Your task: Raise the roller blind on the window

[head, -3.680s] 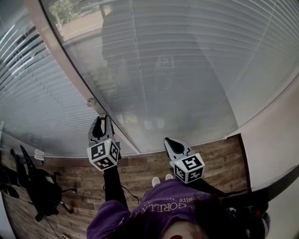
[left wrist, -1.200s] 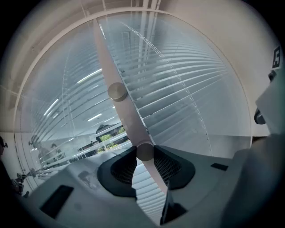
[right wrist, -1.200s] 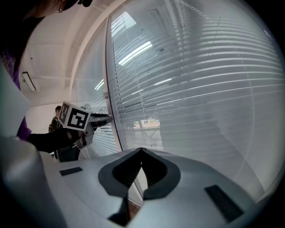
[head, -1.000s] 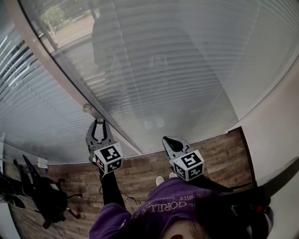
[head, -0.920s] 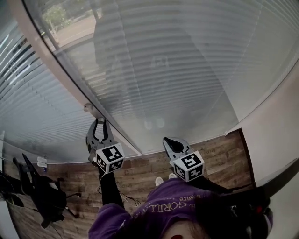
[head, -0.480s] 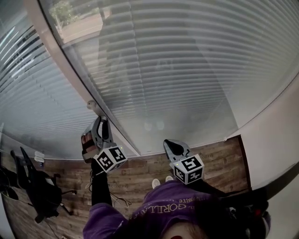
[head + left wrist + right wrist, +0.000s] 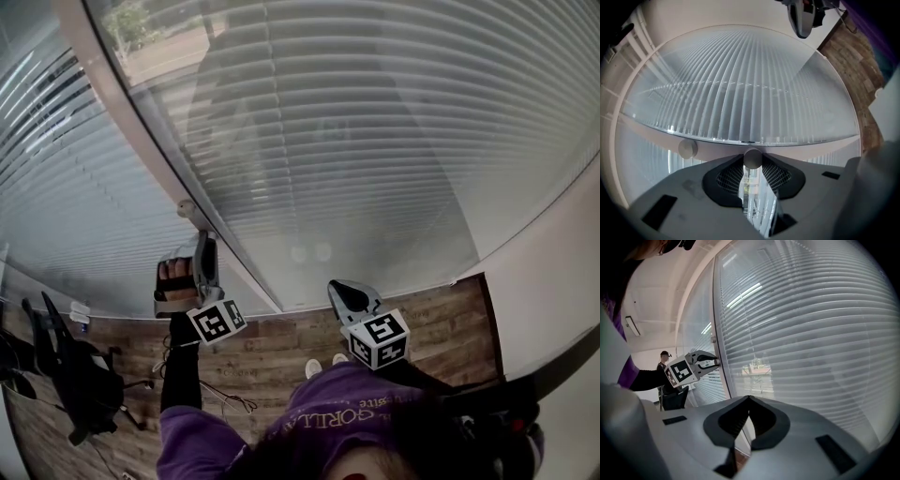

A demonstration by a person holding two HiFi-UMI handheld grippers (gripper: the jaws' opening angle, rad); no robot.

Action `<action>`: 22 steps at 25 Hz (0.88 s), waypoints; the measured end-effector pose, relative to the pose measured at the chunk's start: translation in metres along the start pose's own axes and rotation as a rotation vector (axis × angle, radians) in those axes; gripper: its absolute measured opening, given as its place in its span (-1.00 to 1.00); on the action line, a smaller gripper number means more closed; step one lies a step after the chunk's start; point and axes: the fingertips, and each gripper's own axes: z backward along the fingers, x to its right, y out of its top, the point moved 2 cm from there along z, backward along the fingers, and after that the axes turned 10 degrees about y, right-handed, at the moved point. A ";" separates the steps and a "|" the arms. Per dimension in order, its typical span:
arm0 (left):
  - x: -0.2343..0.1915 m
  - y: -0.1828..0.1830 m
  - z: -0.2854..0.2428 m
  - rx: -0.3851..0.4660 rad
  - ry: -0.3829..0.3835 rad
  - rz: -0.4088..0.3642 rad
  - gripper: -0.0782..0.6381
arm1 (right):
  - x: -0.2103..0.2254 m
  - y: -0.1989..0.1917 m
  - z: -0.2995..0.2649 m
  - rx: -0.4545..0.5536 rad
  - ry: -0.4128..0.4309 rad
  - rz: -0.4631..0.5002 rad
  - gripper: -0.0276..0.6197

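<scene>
**Left gripper pinches a frame knob, blind down**

The left gripper (image 7: 203, 241) reaches up to the pale window frame (image 7: 131, 131). Its jaws are nearly together and clamp a small round grey knob (image 7: 752, 158) at their tips. A second, similar knob (image 7: 687, 149) sits just beside it on the frame. The white slatted blind (image 7: 375, 141) hangs lowered behind the glass, covering the pane. The right gripper (image 7: 749, 399) hangs lower, near the glass, jaws closed together on nothing.

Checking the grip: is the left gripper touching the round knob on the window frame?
Touching. In the left gripper view, both jaw tips of the left gripper press against the round knob.
</scene>
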 end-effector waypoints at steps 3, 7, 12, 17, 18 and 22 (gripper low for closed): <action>0.001 0.000 0.001 0.004 0.001 0.016 -0.43 | -0.001 -0.001 0.000 0.002 -0.001 -0.002 -0.92; 0.011 -0.003 0.003 -0.043 0.044 0.162 -0.43 | 0.002 -0.012 -0.002 0.009 -0.005 -0.018 -0.92; -0.003 0.000 0.016 -0.098 0.094 0.421 -0.43 | 0.004 0.000 0.002 0.011 -0.025 -0.023 -0.92; -0.010 0.020 0.049 -0.130 0.094 0.918 -0.43 | 0.009 0.000 0.007 0.024 -0.045 -0.033 -0.92; -0.011 0.029 0.055 -0.113 0.084 1.045 -0.43 | 0.010 0.000 0.008 0.028 -0.047 -0.035 -0.92; 0.003 0.068 0.072 -0.073 -0.069 1.488 -0.43 | 0.011 0.003 0.010 0.055 -0.058 -0.044 -0.92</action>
